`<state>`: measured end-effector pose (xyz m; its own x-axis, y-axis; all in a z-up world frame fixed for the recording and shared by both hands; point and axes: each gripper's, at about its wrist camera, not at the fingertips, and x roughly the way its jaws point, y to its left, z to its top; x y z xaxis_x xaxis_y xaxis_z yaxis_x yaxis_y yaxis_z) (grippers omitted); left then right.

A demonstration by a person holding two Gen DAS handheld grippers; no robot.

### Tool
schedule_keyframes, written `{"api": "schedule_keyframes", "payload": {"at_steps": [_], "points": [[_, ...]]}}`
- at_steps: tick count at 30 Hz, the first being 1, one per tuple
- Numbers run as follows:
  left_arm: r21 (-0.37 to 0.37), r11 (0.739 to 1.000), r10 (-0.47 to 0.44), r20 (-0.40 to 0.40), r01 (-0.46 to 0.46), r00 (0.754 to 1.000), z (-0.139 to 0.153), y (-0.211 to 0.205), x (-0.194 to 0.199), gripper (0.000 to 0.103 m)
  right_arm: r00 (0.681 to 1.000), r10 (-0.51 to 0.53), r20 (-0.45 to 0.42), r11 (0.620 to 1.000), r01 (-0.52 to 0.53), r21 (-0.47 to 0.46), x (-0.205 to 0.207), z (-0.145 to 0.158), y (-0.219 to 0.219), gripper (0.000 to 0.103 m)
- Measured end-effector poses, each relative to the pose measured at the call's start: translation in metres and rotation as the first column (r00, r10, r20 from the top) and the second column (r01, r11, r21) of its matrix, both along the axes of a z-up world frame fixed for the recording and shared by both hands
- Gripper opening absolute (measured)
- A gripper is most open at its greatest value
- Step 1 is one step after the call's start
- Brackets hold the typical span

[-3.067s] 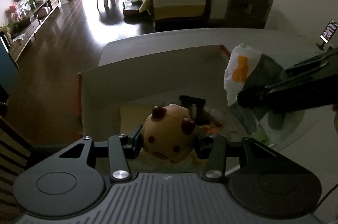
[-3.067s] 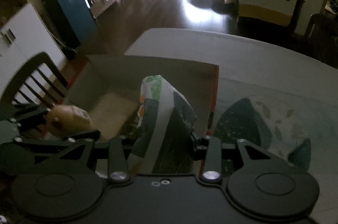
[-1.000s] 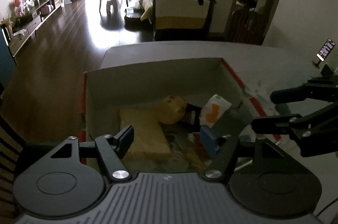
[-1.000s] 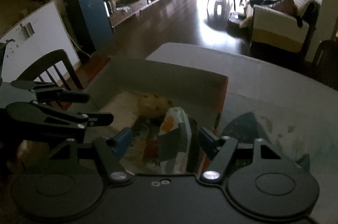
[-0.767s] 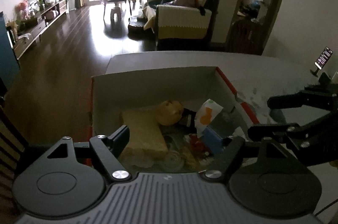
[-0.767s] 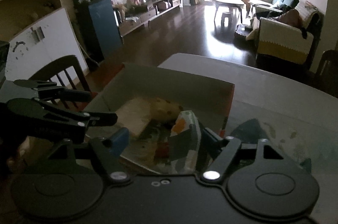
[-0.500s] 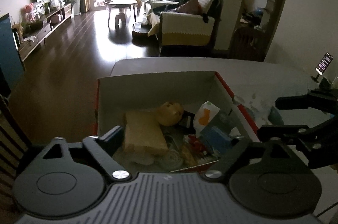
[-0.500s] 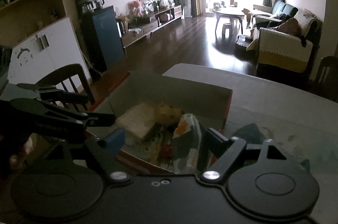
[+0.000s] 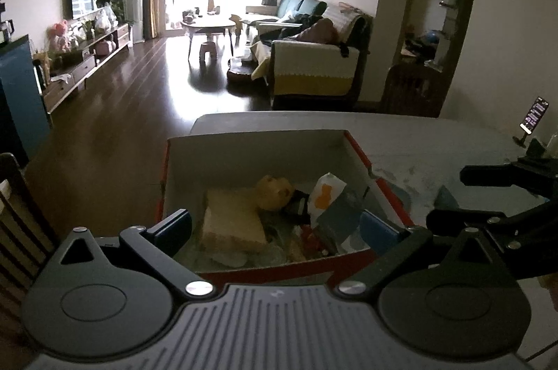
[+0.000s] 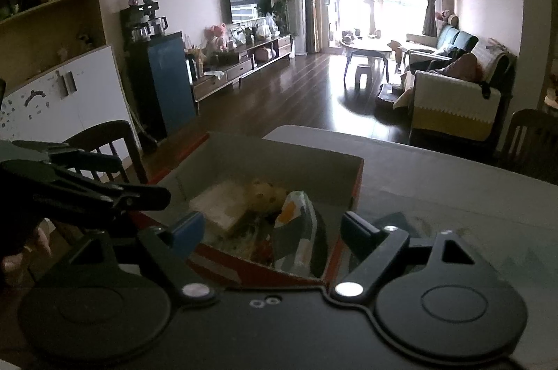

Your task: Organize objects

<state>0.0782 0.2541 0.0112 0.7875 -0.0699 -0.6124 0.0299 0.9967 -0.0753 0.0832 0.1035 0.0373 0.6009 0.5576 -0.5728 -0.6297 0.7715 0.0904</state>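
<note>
Here, left gripper (image 9: 275,227) fingers spread, empty, right gripper (image 10: 272,227) likewise, both above box (image 9: 355,150) near rim

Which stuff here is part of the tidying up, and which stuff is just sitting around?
Part of the tidying:
- cardboard box
- round yellow toy
- snack packet
- tan block
- left gripper and right gripper, both open

Just sitting around:
- phone on a stand
- wooden chair
- sofa

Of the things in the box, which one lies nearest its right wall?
The white and dark green snack packet with the orange mark; the spotted yellow toy sits mid-box and the tan block further left.
</note>
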Motion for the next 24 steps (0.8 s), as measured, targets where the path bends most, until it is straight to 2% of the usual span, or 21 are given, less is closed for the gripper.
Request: {"api": "schedule_keyframes", "payload": {"at_steps": [3,8,15,24], "points": [[0.027,1.0,0.017,-0.002,-0.017,1.0,0.0,-0.005,-0.005,0.103,1.0,0.001,0.007,1.0,-0.001,0.0,-0.007,0.0,-0.003,0.086],[0.016,1.0,0.012,0.005,-0.012,1.0,0.001,-0.01,-0.015,0.103,1.0,-0.02,0.005,1.0,0.02,0.003,-0.013,-0.001,-0.008,0.086],[0.051,0.998,0.027,0.036,-0.028,0.999,0.005,-0.021,-0.028,0.103,1.0,-0.024,-0.017,1.0,0.024,0.008,-0.018,-0.004,-0.013,0.086],[0.047,0.998,0.04,0.028,-0.041,0.999,0.003,-0.021,-0.027,0.103,0.999,-0.034,-0.025,0.999,0.034,0.003,-0.022,-0.006,-0.013,0.086]]}}
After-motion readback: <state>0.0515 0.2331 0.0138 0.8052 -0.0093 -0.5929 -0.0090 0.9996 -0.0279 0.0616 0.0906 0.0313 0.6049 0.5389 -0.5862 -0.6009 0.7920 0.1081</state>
